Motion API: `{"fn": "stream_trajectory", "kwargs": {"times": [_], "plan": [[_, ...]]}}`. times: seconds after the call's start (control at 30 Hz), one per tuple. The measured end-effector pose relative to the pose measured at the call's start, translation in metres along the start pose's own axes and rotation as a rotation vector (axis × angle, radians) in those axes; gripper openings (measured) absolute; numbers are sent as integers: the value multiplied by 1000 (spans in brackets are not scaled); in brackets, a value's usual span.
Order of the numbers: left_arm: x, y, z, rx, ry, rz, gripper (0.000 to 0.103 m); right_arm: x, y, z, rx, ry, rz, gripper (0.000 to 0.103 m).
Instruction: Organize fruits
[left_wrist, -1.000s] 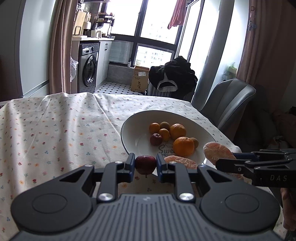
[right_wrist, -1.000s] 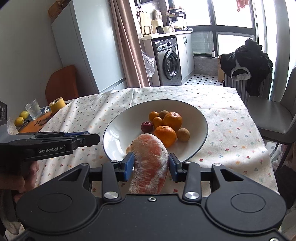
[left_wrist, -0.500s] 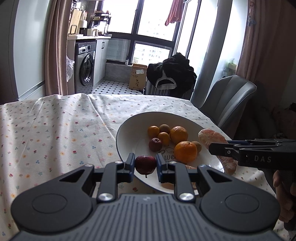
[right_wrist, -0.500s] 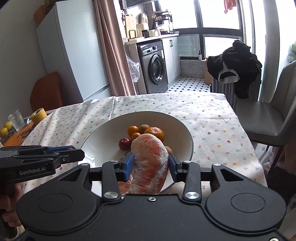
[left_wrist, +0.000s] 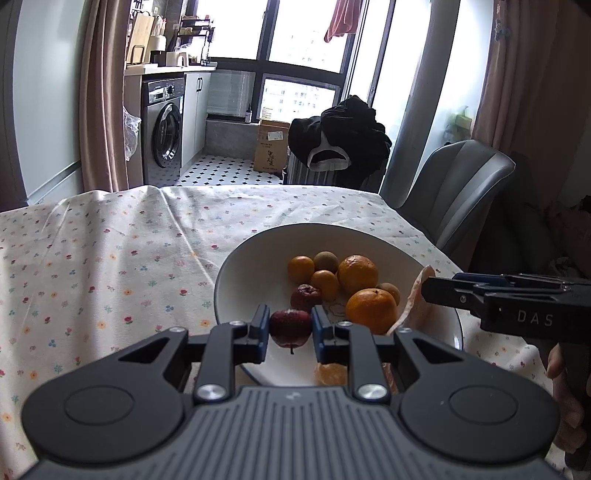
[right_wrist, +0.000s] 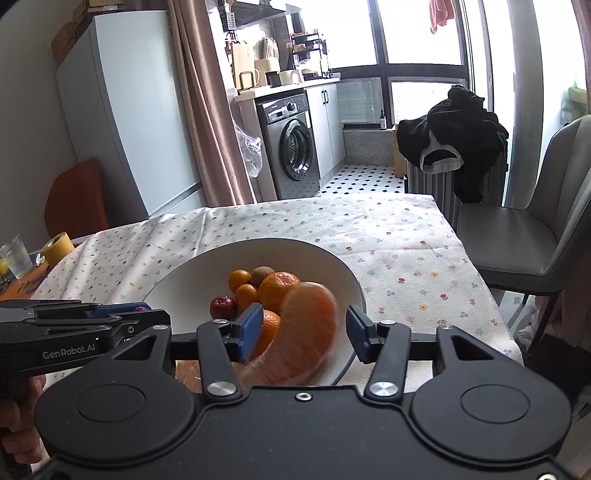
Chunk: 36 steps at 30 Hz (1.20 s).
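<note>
Two grippers over bowl (left_wrist: 236, 273): left gripper (left_wrist: 290, 332) fingers clamp red fruit (left_wrist: 290, 326); right gripper (right_wrist: 304, 332) fingers opening, peeled citrus (right_wrist: 306, 325) loose between them.

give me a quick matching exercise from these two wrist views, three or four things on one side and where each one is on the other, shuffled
Things:
1. small dark red fruit
2. peeled citrus piece
3. white bowl
4. glass

Places:
A. on the flowered tablecloth, holding oranges
B. pinched between the left gripper jaws
C. far left by a yellow tape roll
D. between the opening right gripper jaws

Pairs: 1-B, 2-D, 3-A, 4-C
</note>
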<state>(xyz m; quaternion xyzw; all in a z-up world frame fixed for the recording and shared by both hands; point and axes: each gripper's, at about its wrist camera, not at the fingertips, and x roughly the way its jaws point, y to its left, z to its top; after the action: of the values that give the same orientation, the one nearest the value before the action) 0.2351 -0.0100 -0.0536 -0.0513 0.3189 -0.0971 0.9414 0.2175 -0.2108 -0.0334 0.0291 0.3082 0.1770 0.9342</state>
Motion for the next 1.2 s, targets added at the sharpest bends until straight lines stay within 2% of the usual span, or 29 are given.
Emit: {"fn": "stream_trajectory", "kwargs": {"times": [0.17, 0.27, 0.4, 0.63, 0.83, 1.1, 1.2], "plan": [[3, -4, 5, -4, -16, -5, 24, -7, -7, -3, 18, 4, 10, 50], [2, -7, 8, -1, -27, 20, 30, -10, -9, -7, 24, 11, 15, 50], [-3, -7, 8, 4, -27, 24, 45, -13, -10, -11, 31, 19, 21, 52], [-17, -1, 1, -5, -15, 43, 48, -18, -5, -18, 28, 27, 34, 55], [-32, 2, -6, -16, -13, 50, 59, -24, -2, -20, 31, 30, 49, 58], [-54, 3, -9, -33, -20, 54, 76, -37, 4, -19, 31, 25, 61, 67], [-61, 4, -10, -46, -22, 50, 81, -43, 7, -19, 29, 15, 60, 75]]}}
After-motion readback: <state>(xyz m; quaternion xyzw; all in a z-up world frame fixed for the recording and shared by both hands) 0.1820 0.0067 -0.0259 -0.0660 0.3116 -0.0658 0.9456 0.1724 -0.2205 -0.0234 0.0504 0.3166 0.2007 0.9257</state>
